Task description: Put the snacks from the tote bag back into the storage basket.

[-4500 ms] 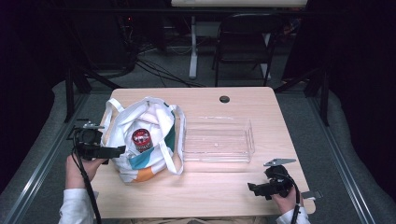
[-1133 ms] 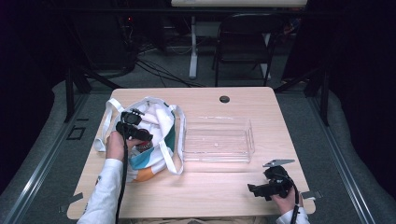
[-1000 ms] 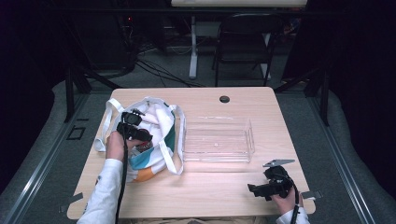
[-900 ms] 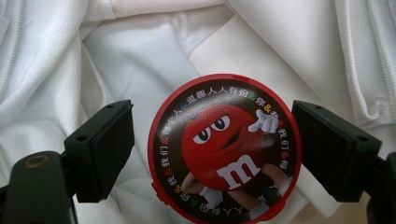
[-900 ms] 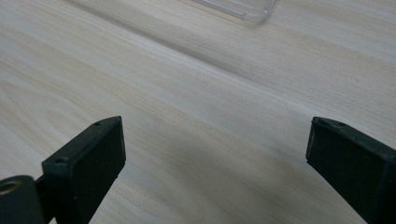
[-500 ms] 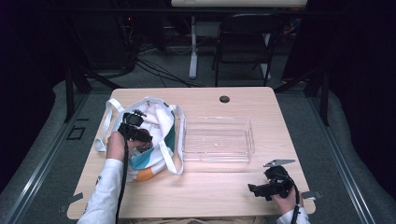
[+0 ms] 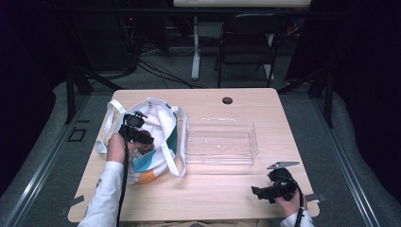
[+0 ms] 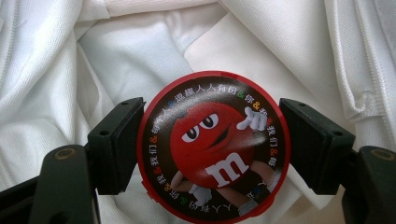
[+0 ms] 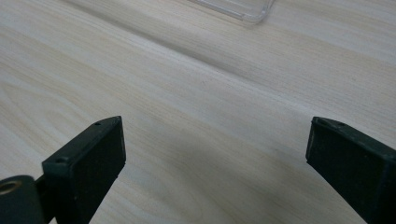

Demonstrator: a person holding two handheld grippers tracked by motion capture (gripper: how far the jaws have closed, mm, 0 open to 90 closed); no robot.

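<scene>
A round red candy tin (image 8: 214, 147) with a cartoon lid lies inside a white tote bag (image 7: 161, 123) with teal and orange patches, at the table's left. My left gripper (image 7: 142, 138) reaches into the bag mouth. In the left gripper view its jaws have just been closing, and the pads (image 8: 116, 144) now press the tin's rim from both sides. White bag fabric (image 8: 93, 60) surrounds the tin. My right gripper (image 7: 257, 193) rests open over bare wood near the front right edge, nothing between its fingers (image 9: 88, 158).
A clear plastic tray (image 7: 220, 142) stands mid-table right of the bag; its corner (image 9: 243, 11) shows in the right gripper view. A small black disc (image 7: 227, 100) sits near the far edge. A chair and cables lie beyond the table.
Since the oldest frame the left gripper has moved from the table's left edge into the bag, over the tin. Over the last second neither hand has visibly shifted.
</scene>
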